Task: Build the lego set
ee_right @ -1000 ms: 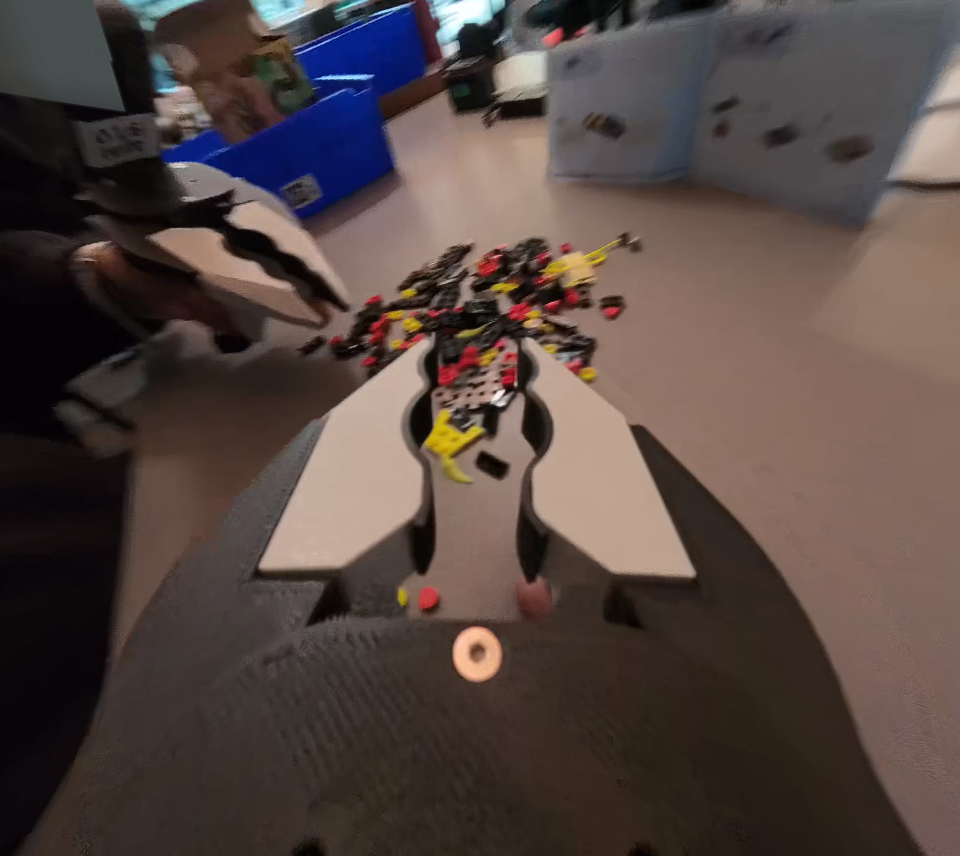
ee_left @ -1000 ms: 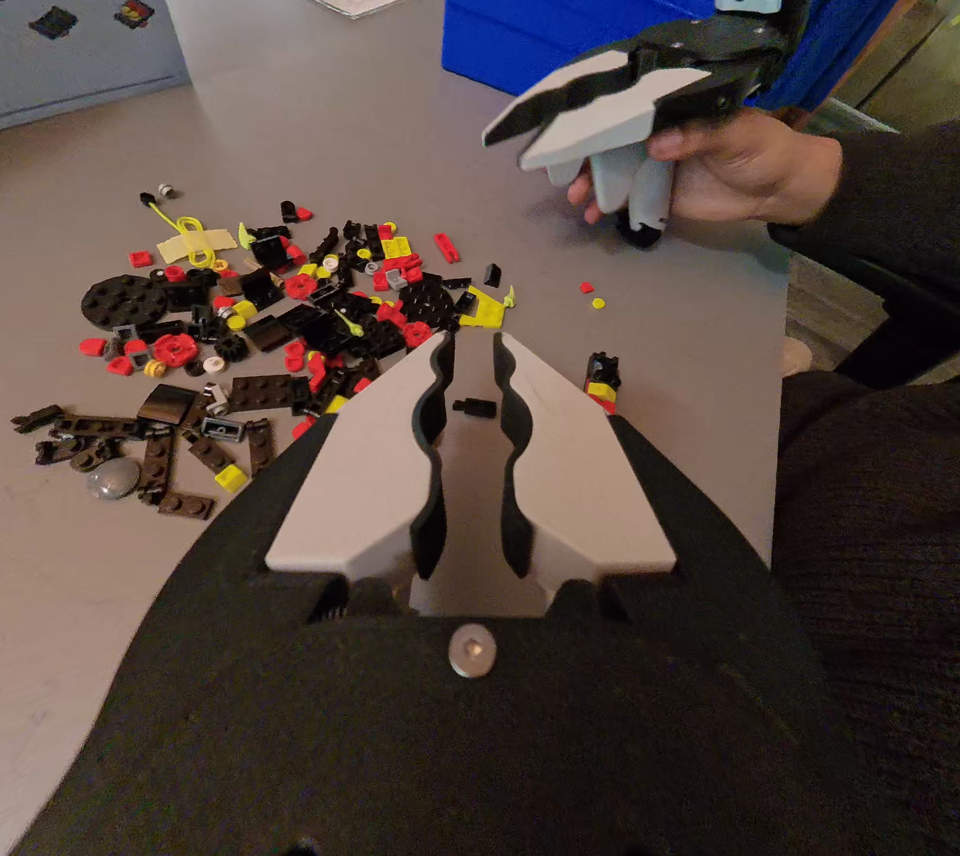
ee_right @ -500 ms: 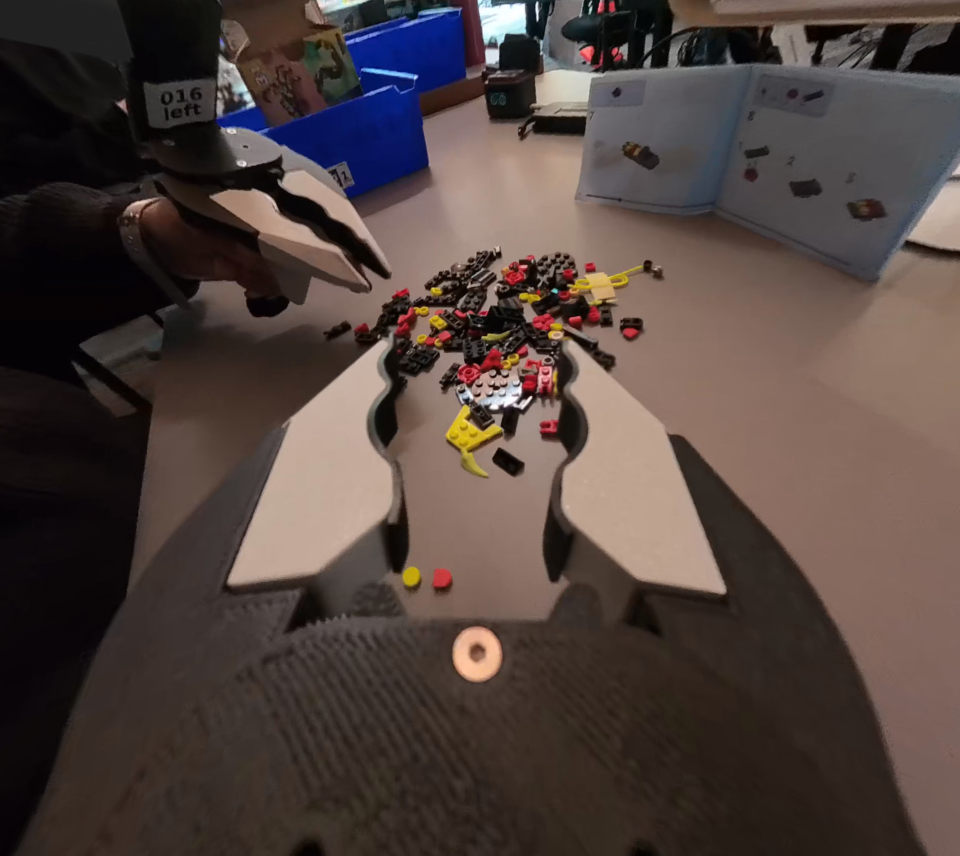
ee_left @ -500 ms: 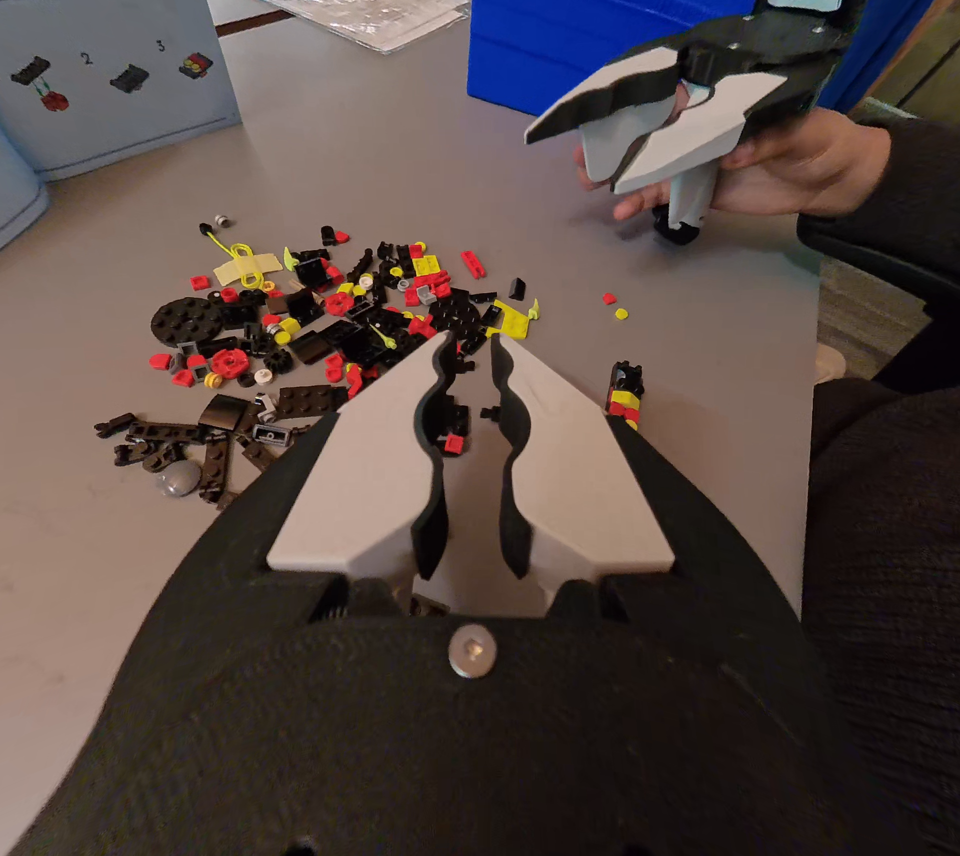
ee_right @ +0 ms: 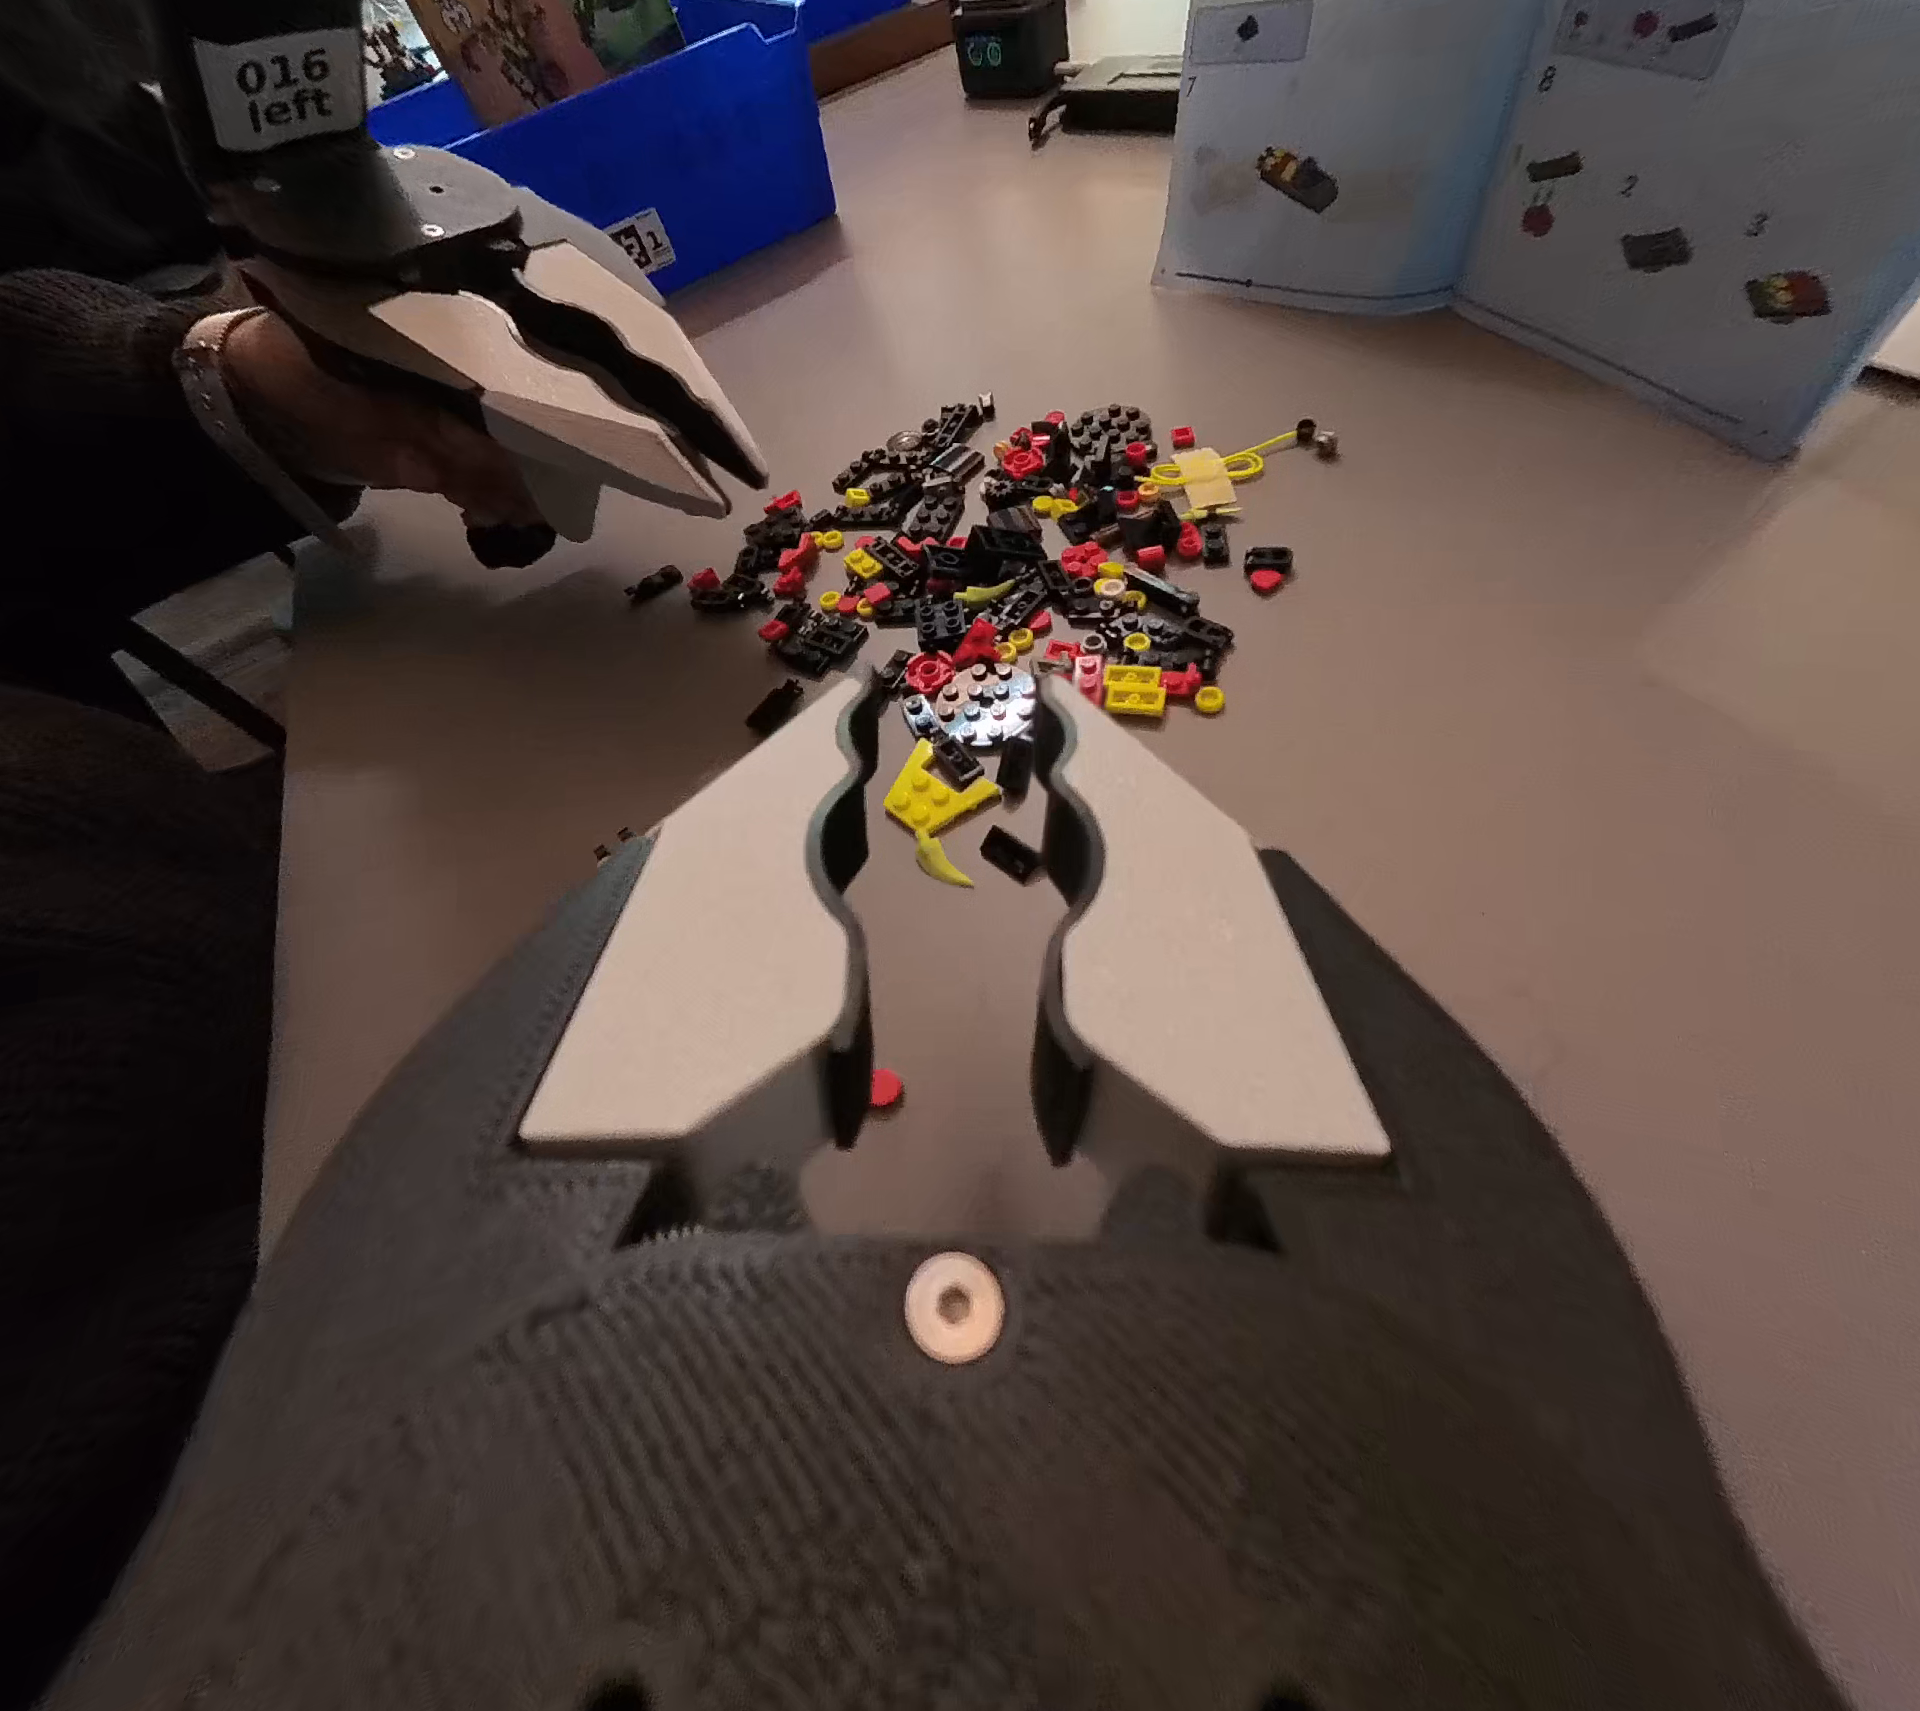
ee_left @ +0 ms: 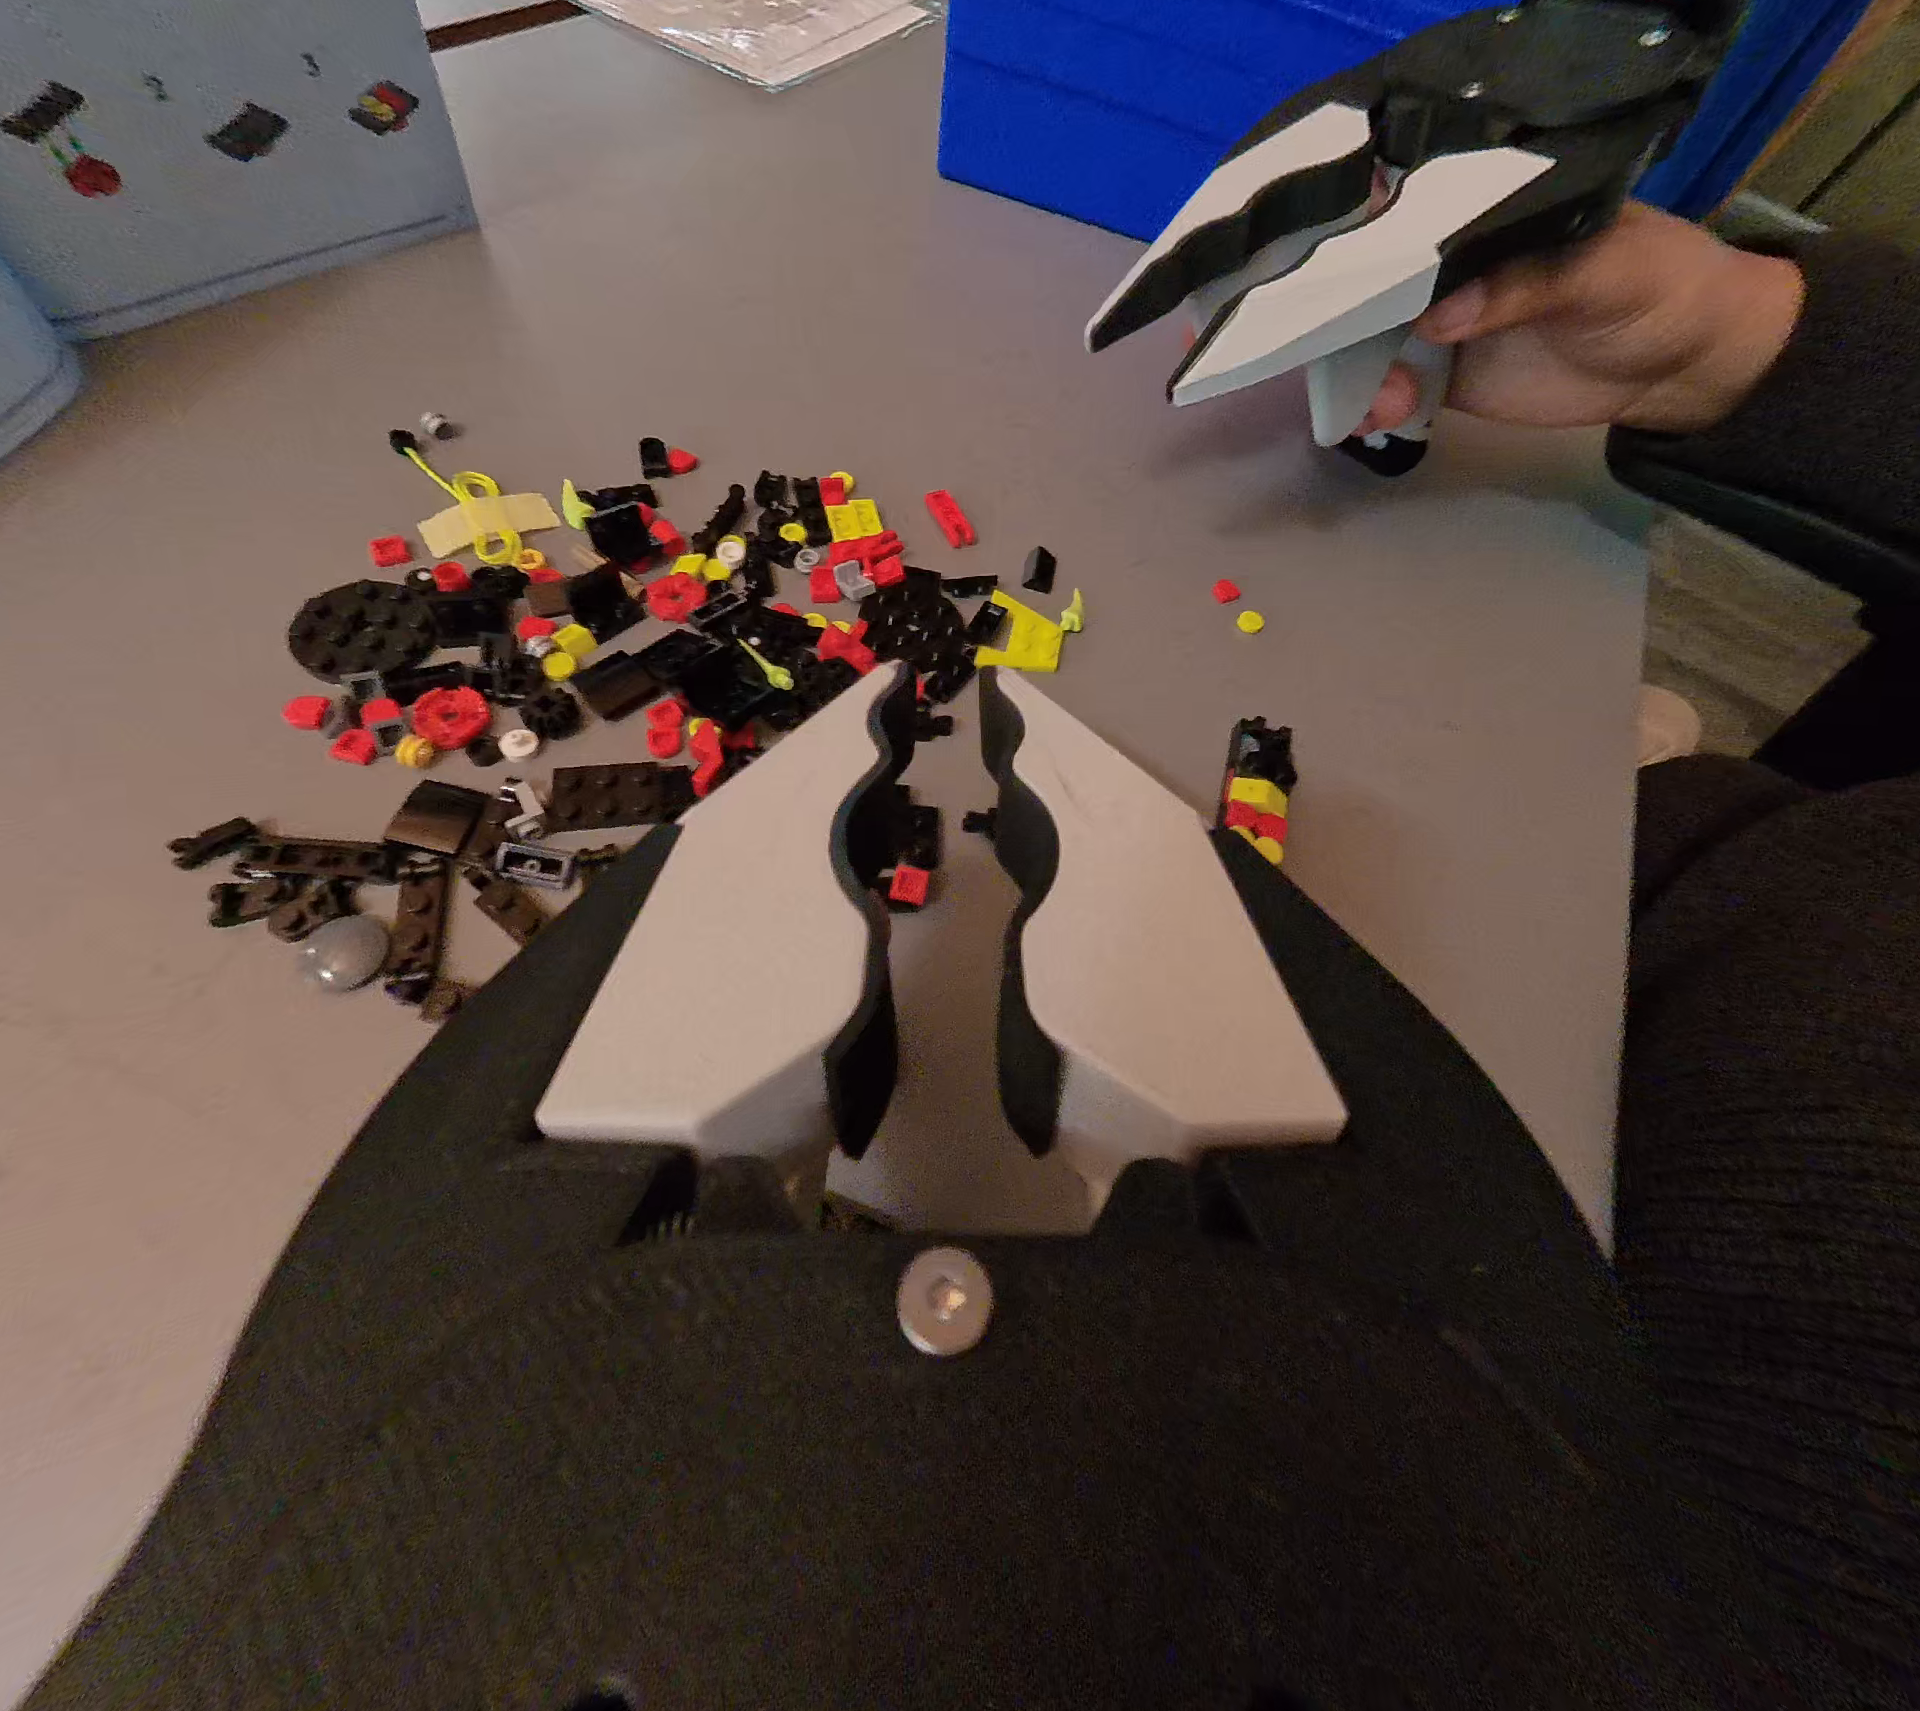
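White-labelled left gripper (ee_left: 940, 679) and right gripper (ee_right: 951, 695) hover, jaws parted.

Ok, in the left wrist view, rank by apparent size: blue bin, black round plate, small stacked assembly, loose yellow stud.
1. Blue bin, largest though farthest.
2. Black round plate.
3. Small stacked assembly, partly hidden by the left gripper, so this place is unsure.
4. Loose yellow stud, smallest.

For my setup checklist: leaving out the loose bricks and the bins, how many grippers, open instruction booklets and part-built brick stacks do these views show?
Grippers: 2 (left gripper, right gripper)
Open instruction booklet: 1
Part-built brick stack: 1
Total: 4
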